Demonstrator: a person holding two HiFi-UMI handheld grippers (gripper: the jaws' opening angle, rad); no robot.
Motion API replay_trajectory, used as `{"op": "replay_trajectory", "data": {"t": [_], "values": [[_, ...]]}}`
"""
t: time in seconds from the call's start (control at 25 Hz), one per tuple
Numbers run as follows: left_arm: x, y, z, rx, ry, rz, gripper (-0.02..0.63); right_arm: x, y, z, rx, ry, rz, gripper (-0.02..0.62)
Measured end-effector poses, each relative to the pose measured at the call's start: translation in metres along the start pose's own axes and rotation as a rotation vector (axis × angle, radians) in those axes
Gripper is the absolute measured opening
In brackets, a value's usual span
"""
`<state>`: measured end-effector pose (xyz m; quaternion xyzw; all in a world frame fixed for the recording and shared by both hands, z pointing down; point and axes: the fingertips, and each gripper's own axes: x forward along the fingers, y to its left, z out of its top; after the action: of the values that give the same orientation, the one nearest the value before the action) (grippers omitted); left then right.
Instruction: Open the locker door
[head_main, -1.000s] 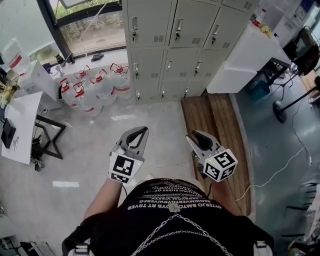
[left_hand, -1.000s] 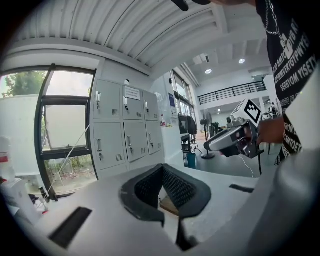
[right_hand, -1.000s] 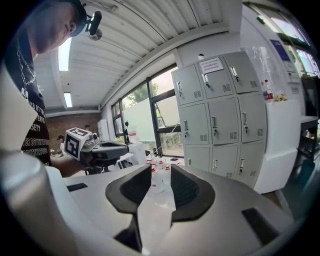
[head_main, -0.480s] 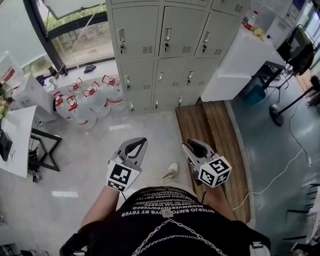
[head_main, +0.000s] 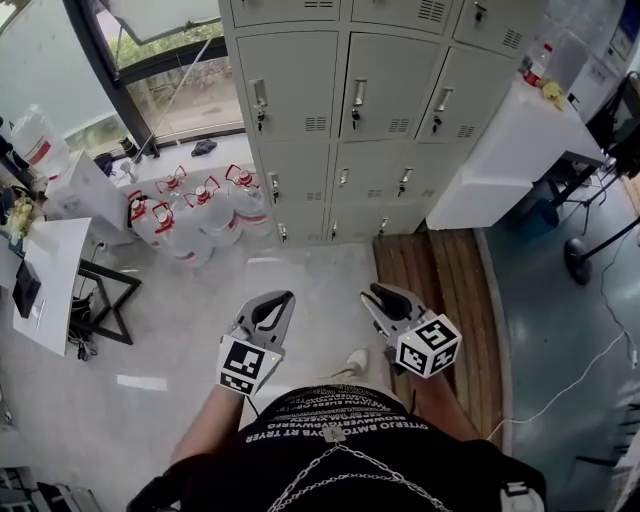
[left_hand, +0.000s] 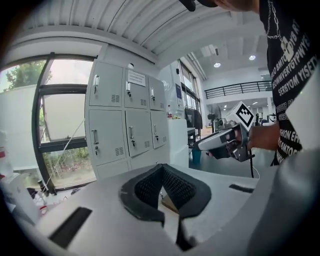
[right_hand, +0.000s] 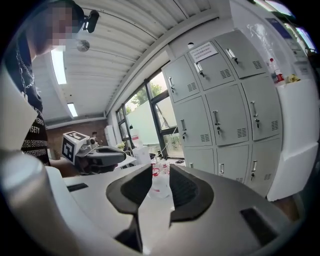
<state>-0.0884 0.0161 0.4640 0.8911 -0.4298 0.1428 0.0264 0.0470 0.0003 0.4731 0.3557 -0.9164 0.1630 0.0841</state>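
A grey bank of lockers stands against the far wall, every door closed, each with a small upright handle. The same lockers show in the left gripper view and the right gripper view. Both grippers are held in front of the person's body, well short of the lockers, over the floor. My left gripper has its tips touching and holds nothing. My right gripper keeps a narrow gap between its pads, with nothing in it.
Several large water bottles with red caps stand on the floor left of the lockers, below a window. A white desk is at the left, a white cabinet at the right. A wooden platform lies ahead on the right.
The lockers have grown larger and nearer in the head view as the person stepped towards them. Both grippers travelled forward with the body, keeping their spacing.
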Motion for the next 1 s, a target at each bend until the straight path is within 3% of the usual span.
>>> {"op": "replay_trajectory", "data": {"t": [0.4,0.6,0.72,1.0], "values": [[0.086,-0.009,0.043,0.037,-0.014,0.007,0.005,-0.016,-0.085,0.036,-0.009,-0.037,0.006,0.100],[0.138,-0.032,0.075,0.067,-0.051,-0.015,0.005,-0.039,-0.137,0.047,-0.005,-0.060,-0.012,0.098],[0.160,-0.043,0.091,0.044,-0.090,-0.014,0.005,-0.049,-0.159,0.047,-0.008,-0.058,0.002,0.097],[0.175,-0.041,0.081,0.011,-0.036,0.056,0.005,-0.050,-0.187,0.044,0.014,-0.051,0.049,0.095]]}}
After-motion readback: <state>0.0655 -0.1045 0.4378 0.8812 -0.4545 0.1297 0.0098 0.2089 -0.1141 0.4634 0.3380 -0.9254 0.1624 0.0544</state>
